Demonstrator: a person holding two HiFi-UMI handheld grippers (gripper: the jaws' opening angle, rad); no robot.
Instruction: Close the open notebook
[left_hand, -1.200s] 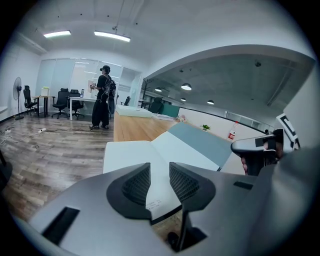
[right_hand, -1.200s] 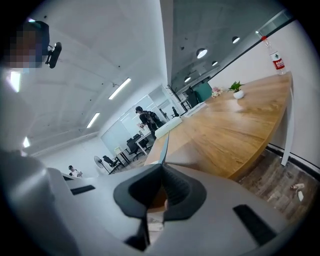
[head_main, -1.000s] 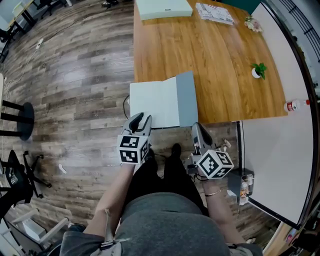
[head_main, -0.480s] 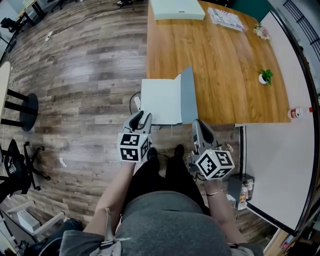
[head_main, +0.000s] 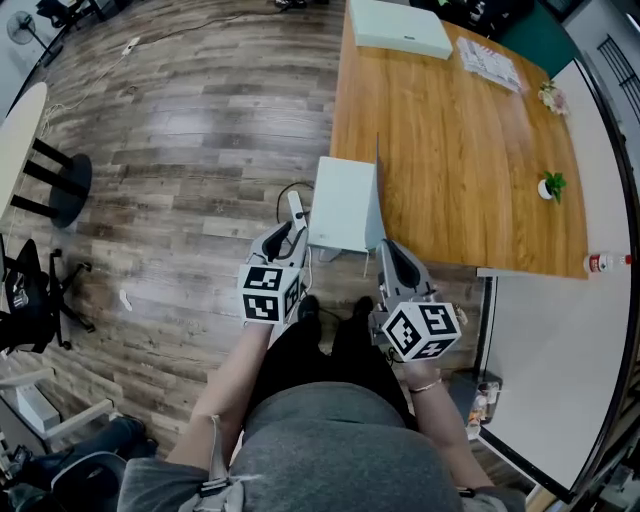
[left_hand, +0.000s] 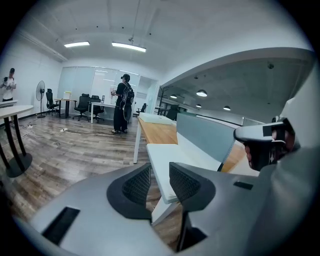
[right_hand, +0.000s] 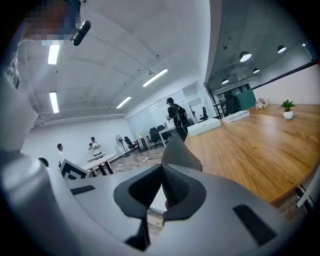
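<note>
Notebook (head_main: 345, 205) at frame centre, on the near corner of the wooden table (head_main: 460, 150), with its grey cover (left_hand: 210, 135) standing upright. Right gripper (head_main: 390, 255) pinched shut on the cover's lower edge. Left gripper (head_main: 284, 238) with jaws apart by the white pages. Probably light and floppy, so best gripped near the free edge.

Both grippers are held out before the body, side by side, on bare forearms (head_main: 236, 372). The left gripper (head_main: 284, 235) is pointed forward and a little downward; its fingers (left_hand: 137, 185) are set apart, with nothing pressed between them. The right gripper (head_main: 389, 254) is angled slightly toward the left one; its fingers (right_hand: 176, 187) are closed together on the thin cover (right_hand: 180, 150).
</note>
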